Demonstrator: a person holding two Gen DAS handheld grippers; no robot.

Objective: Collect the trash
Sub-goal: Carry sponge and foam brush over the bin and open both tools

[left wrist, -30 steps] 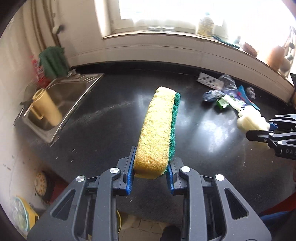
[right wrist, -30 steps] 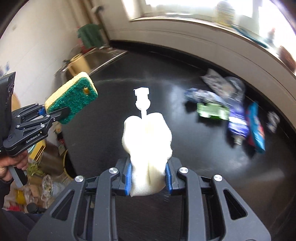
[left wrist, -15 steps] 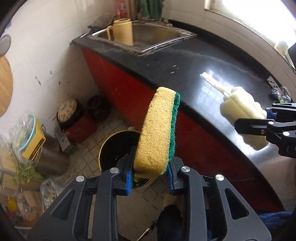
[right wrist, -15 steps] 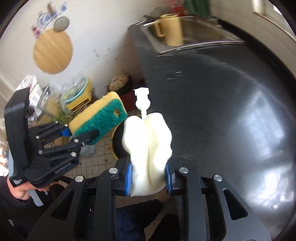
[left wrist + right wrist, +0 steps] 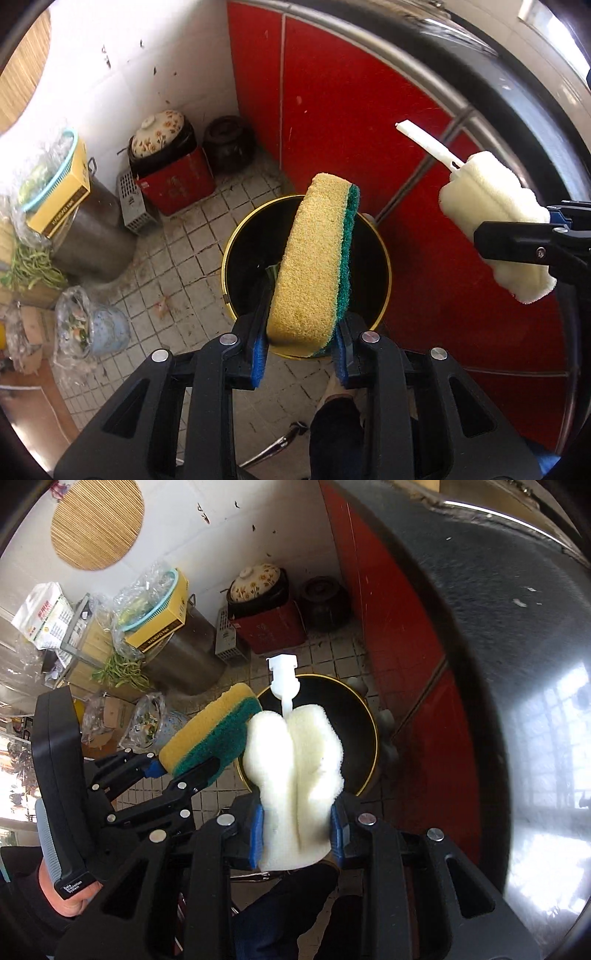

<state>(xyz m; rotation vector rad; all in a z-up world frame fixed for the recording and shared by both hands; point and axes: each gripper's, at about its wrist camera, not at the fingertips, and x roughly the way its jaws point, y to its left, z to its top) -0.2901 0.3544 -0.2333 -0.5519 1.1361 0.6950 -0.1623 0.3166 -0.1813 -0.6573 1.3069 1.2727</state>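
Yellow-green sponge point(image 5: 314, 258) pinched at its base between left gripper point(image 5: 300, 356) fingers, above black bin point(image 5: 236, 273). White foam brush point(image 5: 295, 775) clamped in right gripper point(image 5: 297, 836), also over bin.

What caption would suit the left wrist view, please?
Left gripper holds a yellow-green sponge above the black bin.

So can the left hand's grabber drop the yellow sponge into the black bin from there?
Probably yes. The left gripper holds the yellow sponge right above the open black bin, with nothing between them. The white sponge brush in the right gripper sits off to the side.
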